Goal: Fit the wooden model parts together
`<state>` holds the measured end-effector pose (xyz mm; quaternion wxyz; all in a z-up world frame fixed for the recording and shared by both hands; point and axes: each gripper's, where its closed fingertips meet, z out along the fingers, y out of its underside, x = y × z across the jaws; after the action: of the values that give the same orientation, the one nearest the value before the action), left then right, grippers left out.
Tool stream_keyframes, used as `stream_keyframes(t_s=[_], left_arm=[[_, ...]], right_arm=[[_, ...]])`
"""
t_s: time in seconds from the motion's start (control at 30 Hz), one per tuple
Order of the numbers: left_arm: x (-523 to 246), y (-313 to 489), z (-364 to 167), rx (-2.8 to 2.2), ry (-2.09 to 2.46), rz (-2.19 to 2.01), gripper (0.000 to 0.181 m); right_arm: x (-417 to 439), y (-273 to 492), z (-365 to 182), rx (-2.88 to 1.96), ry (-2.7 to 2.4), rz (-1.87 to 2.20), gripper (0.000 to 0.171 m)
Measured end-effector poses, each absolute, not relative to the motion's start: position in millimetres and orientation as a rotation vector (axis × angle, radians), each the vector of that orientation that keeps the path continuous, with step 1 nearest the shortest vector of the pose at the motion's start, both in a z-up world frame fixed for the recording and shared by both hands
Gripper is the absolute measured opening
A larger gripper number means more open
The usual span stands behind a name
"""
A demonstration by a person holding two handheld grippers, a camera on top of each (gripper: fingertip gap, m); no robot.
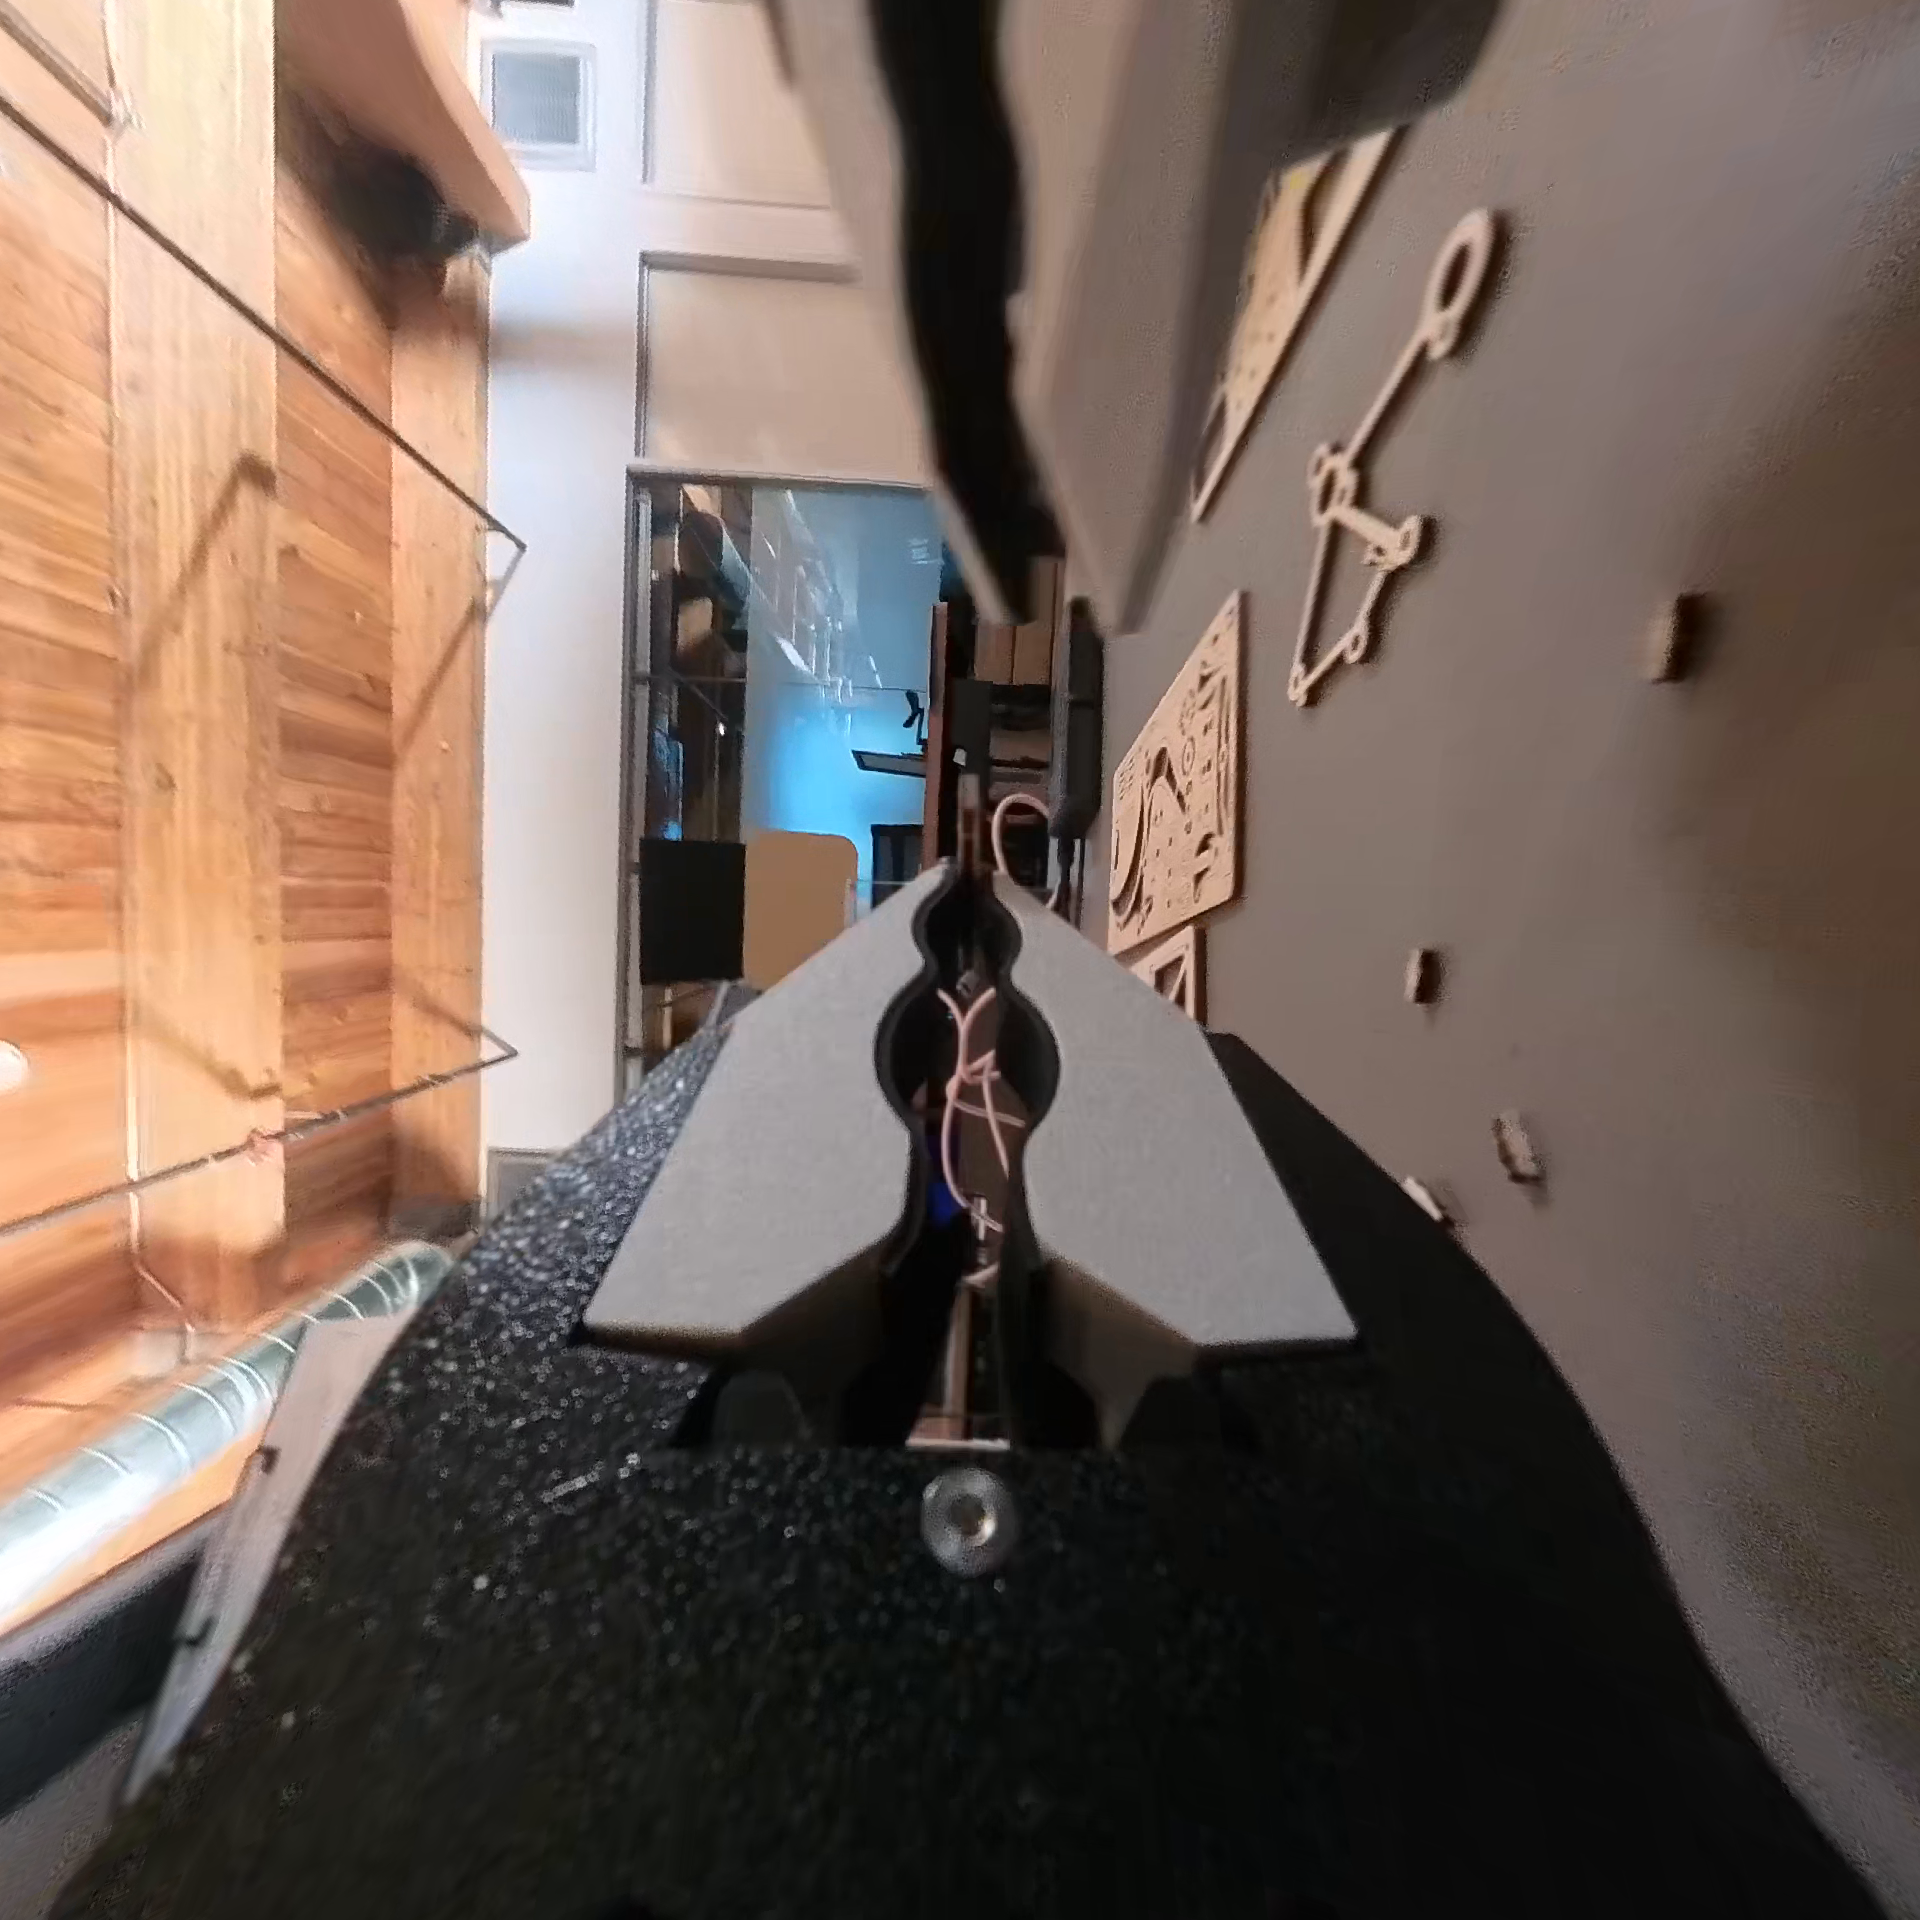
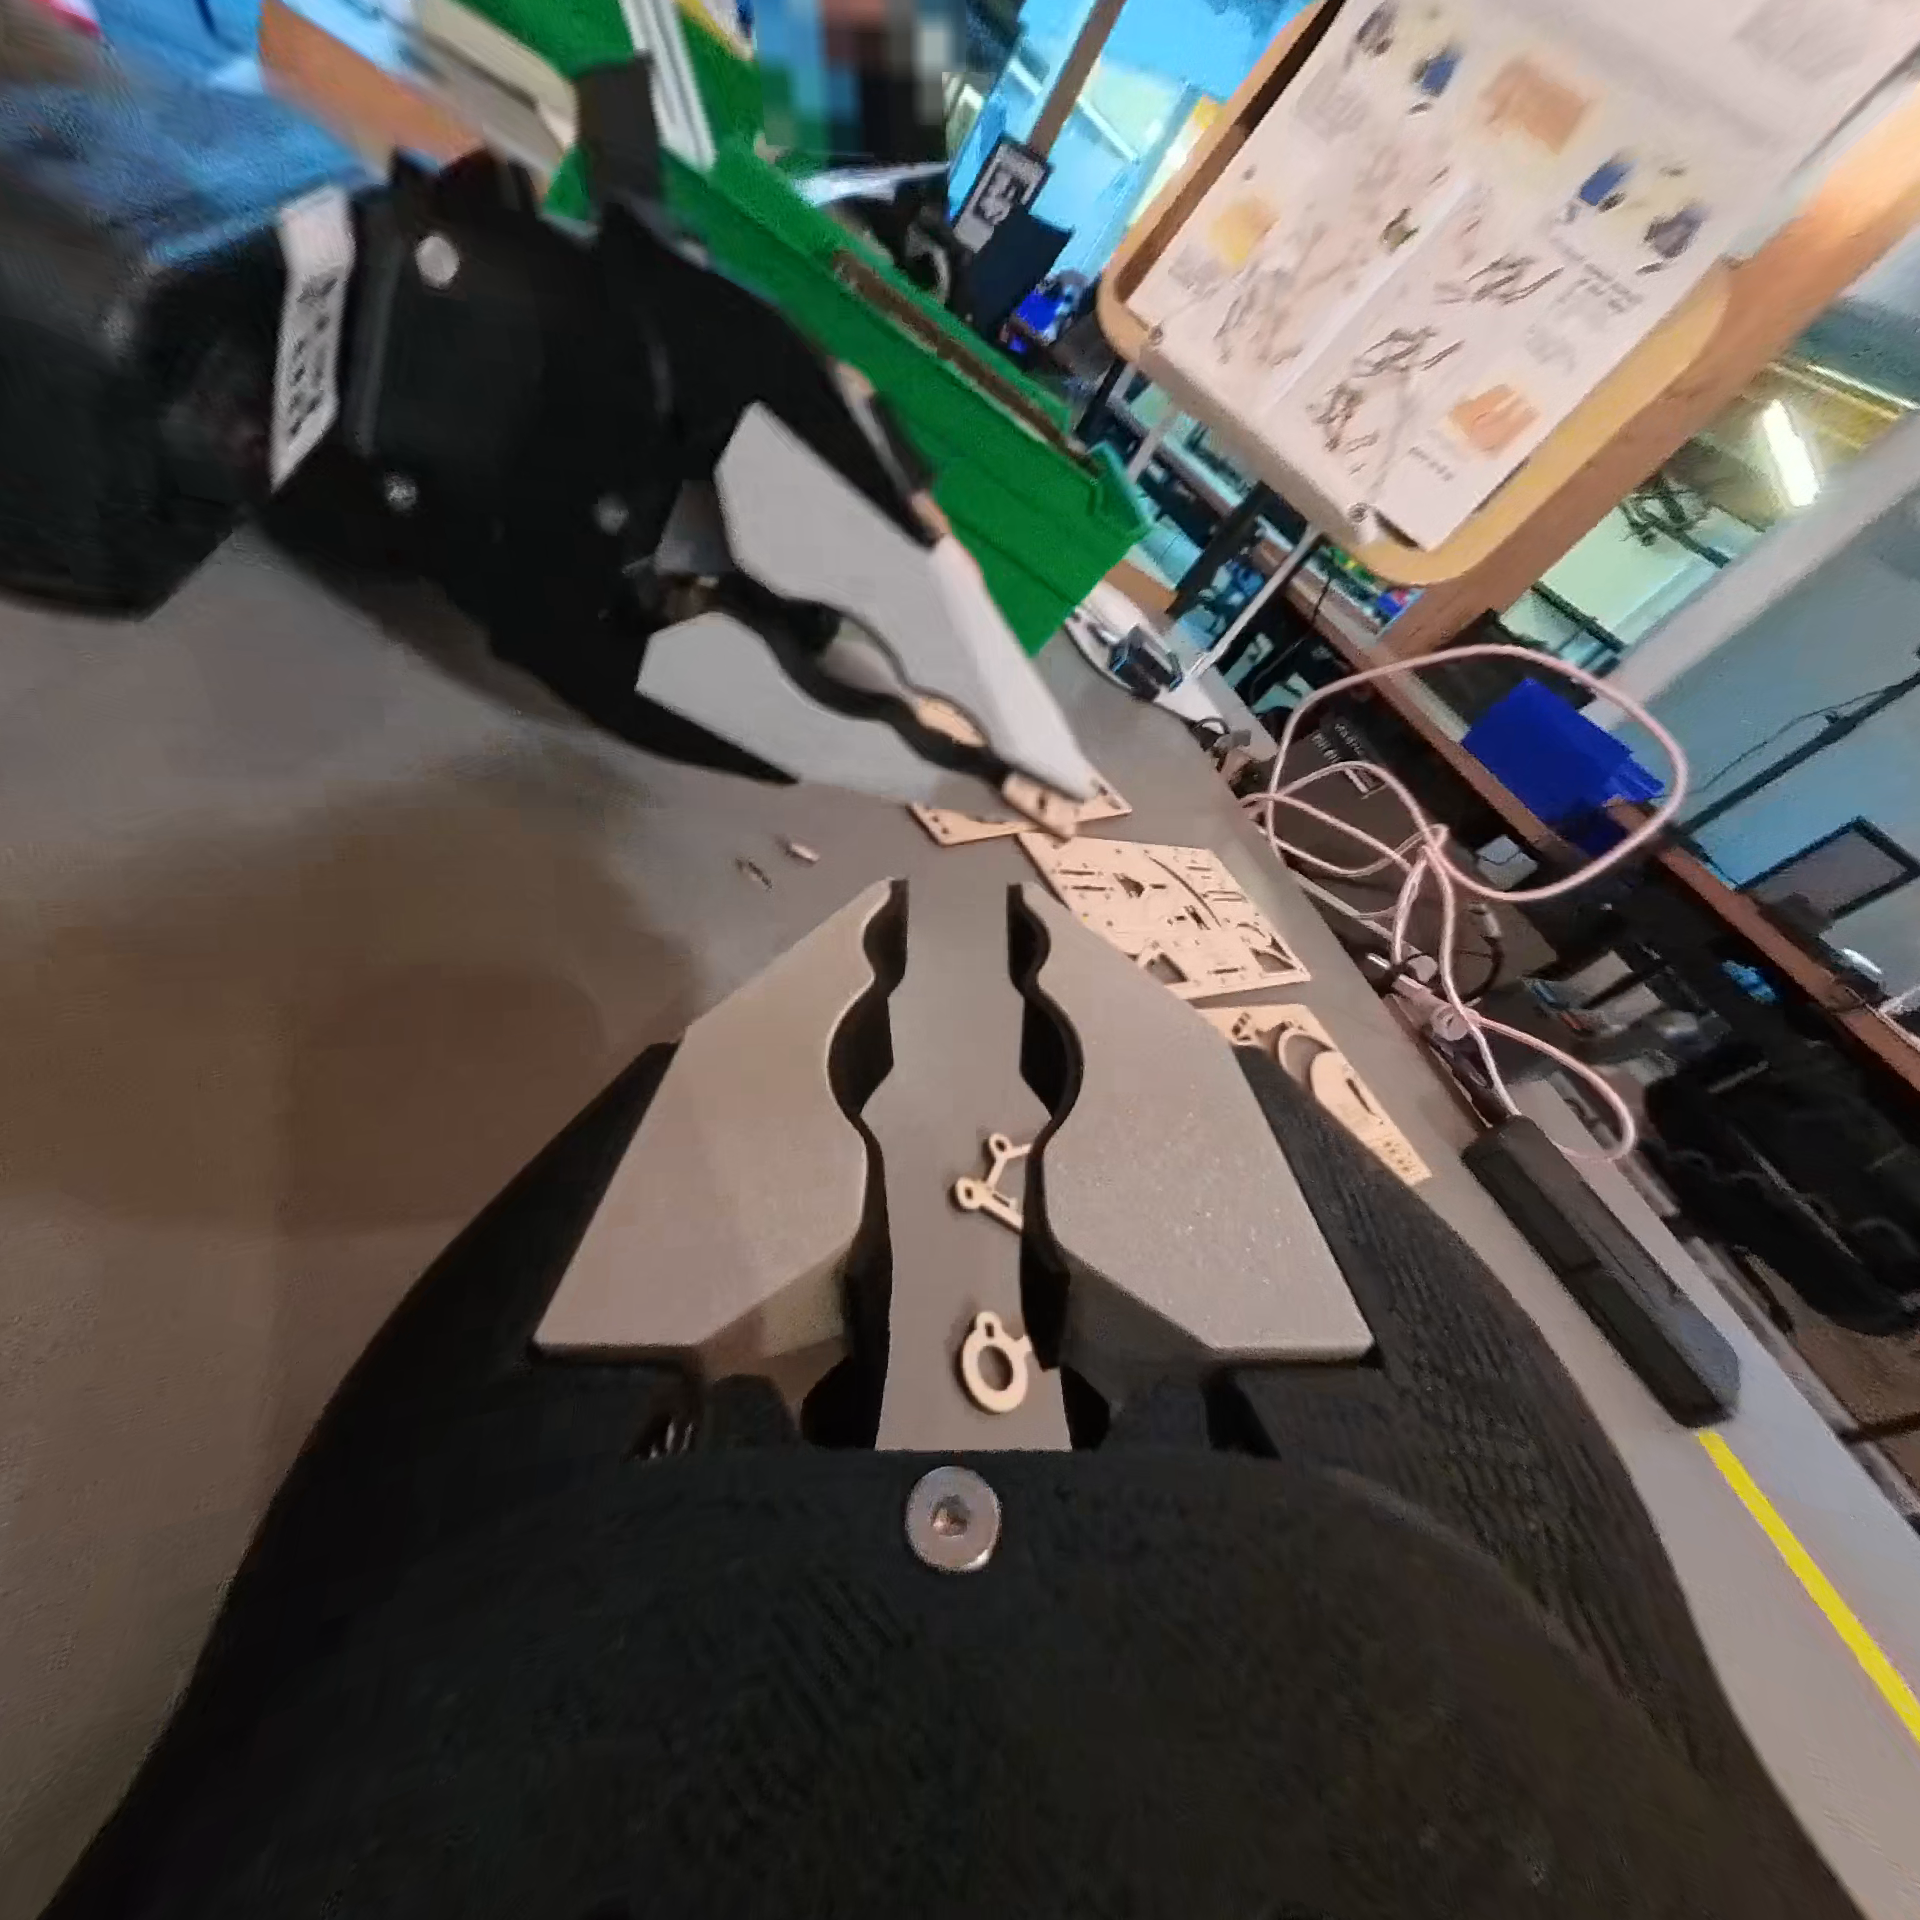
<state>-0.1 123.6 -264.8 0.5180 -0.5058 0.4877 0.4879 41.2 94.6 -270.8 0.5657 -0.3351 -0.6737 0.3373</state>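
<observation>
My left gripper (image 1: 968,875) is shut on a thin wooden part seen edge-on between its fingers. In the right wrist view it (image 2: 1075,784) hangs low over small wooden pieces (image 2: 971,821) on the grey table (image 2: 312,727). My right gripper (image 2: 954,888) is open and empty just above the table. A flat wooden linkage part (image 2: 987,1179) with a ring end (image 2: 992,1371) lies on the table between and under its fingers. The same linkage (image 1: 1361,499) shows in the left wrist view, with the right gripper (image 1: 1060,613) blurred above it.
Laser-cut wooden sheets (image 2: 1174,904) lie beyond the right gripper. Small loose wooden bits (image 1: 1683,634) are scattered on the table. A pink wire (image 2: 1455,831) and a black tool handle (image 2: 1600,1257) lie at the right edge. A green bin (image 2: 935,416) and an instruction board (image 2: 1455,239) stand behind. There is about 5 cm between the tips of the two grippers. The black tool handle (image 2: 1600,1257) is about equally far from each gripper, around 35 cm.
</observation>
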Motion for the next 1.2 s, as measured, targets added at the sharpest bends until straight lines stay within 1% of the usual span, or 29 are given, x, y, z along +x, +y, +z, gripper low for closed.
stream_keyframes(t_s=[0.2,0.3,0.37,0.47,0.53,0.6,0.7,0.87,1.07,1.2], left_arm=[[10,120,-263,-1.127,1.235,1.261,0.000],[10,119,-262,-1.147,1.215,1.219,0.000],[19,118,-267,-1.243,1.171,0.989,0.000],[53,107,-260,-1.394,0.995,0.321,0.001],[57,105,-251,-1.484,0.858,0.017,0.000],[57,101,-244,-1.509,0.756,-0.213,0.000],[62,97,-246,-1.537,0.726,-0.408,0.000],[66,95,-250,-1.553,0.707,-0.533,0.000],[72,92,-250,-1.531,0.755,-0.511,0.001],[72,91,-250,-1.528,0.746,-0.536,0.001]], right_arm=[[42,93,-268,-0.740,-1.567,0.785,0.025],[42,94,-263,-0.737,-1.530,0.812,0.027],[44,97,-255,-0.751,-1.480,0.858,0.027],[49,99,-242,-0.771,-1.399,0.989,0.026],[52,99,-235,-0.780,-1.364,1.078,0.024],[54,100,-232,-0.790,-1.344,1.142,0.020],[56,101,-229,-0.803,-1.323,1.198,0.011],[59,88,-228,-0.769,-1.375,1.307,0.003],[59,84,-229,-0.773,-1.396,1.336,0.004],[58,83,-230,-0.766,-1.397,1.319,0.001]])
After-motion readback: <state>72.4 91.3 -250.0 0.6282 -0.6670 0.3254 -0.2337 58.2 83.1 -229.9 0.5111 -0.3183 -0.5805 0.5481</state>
